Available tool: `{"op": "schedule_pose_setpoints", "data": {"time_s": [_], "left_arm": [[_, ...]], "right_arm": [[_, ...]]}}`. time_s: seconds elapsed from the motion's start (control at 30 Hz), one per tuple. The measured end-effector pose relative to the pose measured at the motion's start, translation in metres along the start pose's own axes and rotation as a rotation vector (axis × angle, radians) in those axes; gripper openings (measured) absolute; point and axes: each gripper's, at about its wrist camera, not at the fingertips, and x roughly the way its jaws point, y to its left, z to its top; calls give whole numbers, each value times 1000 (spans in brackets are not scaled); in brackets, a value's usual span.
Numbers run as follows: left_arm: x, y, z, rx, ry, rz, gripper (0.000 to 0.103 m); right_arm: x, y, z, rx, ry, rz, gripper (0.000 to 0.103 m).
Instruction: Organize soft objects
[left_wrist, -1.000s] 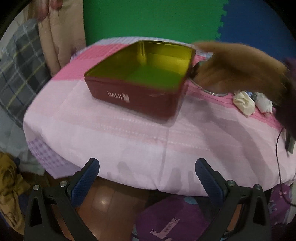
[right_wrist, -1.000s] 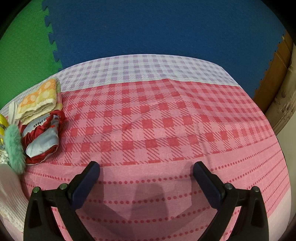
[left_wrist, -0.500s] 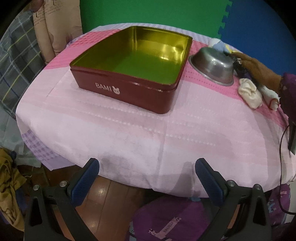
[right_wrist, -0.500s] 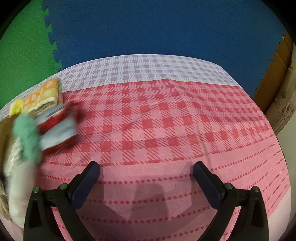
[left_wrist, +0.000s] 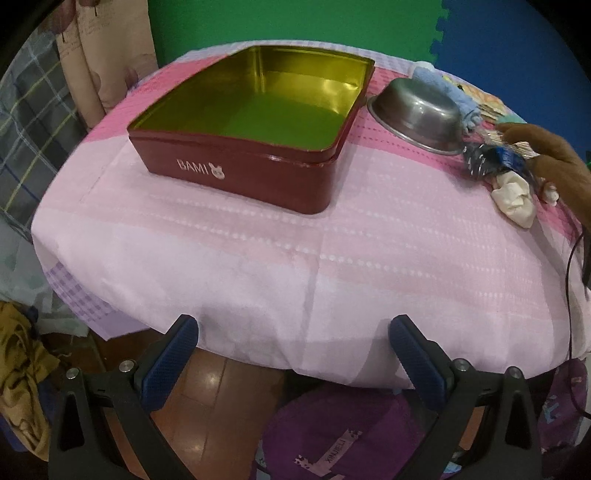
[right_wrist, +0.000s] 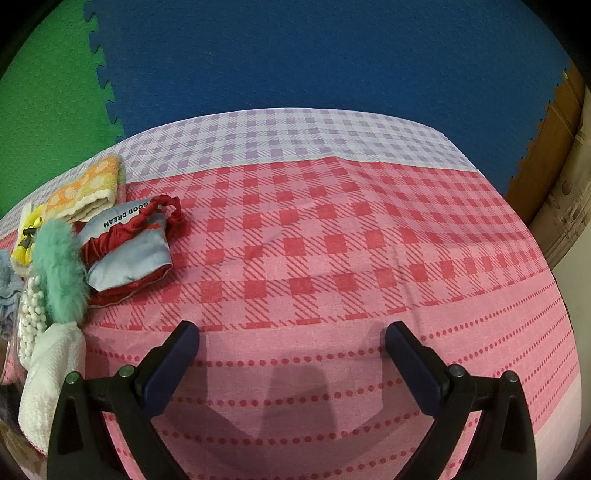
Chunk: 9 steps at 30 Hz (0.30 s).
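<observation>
A red tin box (left_wrist: 236, 173) with a gold inside stands open and empty on the pink cloth. A steel bowl (left_wrist: 417, 110) sits to its right. Right of the bowl lie a blue cloth (left_wrist: 443, 88), a dark shiny pouch (left_wrist: 487, 162) and a cream cloth (left_wrist: 515, 199), with a bare hand (left_wrist: 546, 147) on them. My left gripper (left_wrist: 293, 343) is open, off the table's near edge. In the right wrist view a red and grey pouch (right_wrist: 125, 247), an orange towel (right_wrist: 85, 188), a green furry piece (right_wrist: 61, 266), white beads (right_wrist: 31, 317) and a white cloth (right_wrist: 48, 376) lie at the left. My right gripper (right_wrist: 291, 343) is open over bare cloth.
The table edge (left_wrist: 258, 354) is just beyond my left fingertips, with wood floor and a purple bag (left_wrist: 343, 435) below. Green and blue foam mats (right_wrist: 295, 55) line the wall. A plaid cloth (left_wrist: 33, 122) hangs at the left.
A bare hand swept across the left view and now rests on the soft things at the right. The pile in the right view was shifted, and the red and grey pouch now lies further right.
</observation>
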Motion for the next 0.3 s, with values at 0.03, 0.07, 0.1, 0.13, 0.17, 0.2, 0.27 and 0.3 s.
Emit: {"op": "schedule_pose_setpoints", "data": {"time_s": [0.03, 0.07, 0.1, 0.13, 0.17, 0.2, 0.27, 0.3], "left_arm": [[-2, -2, 0, 12, -14, 13, 103], [-4, -4, 0, 25, -30, 26, 103], [-5, -7, 1, 36, -44, 32, 103], [-8, -10, 1, 47, -61, 32, 103], [-11, -14, 1, 60, -83, 23, 103], [-16, -19, 1, 78, -108, 6, 103], [-23, -29, -1, 113, -143, -24, 103], [-26, -36, -2, 130, -161, -34, 103]], "right_arm": [[0, 0, 0, 0, 0, 0, 103], [0, 0, 0, 0, 0, 0, 103], [0, 0, 0, 0, 0, 0, 103], [0, 0, 0, 0, 0, 0, 103], [0, 0, 0, 0, 0, 0, 103], [0, 0, 0, 0, 0, 0, 103], [0, 0, 0, 0, 0, 0, 103], [0, 1, 1, 0, 0, 0, 103]]}}
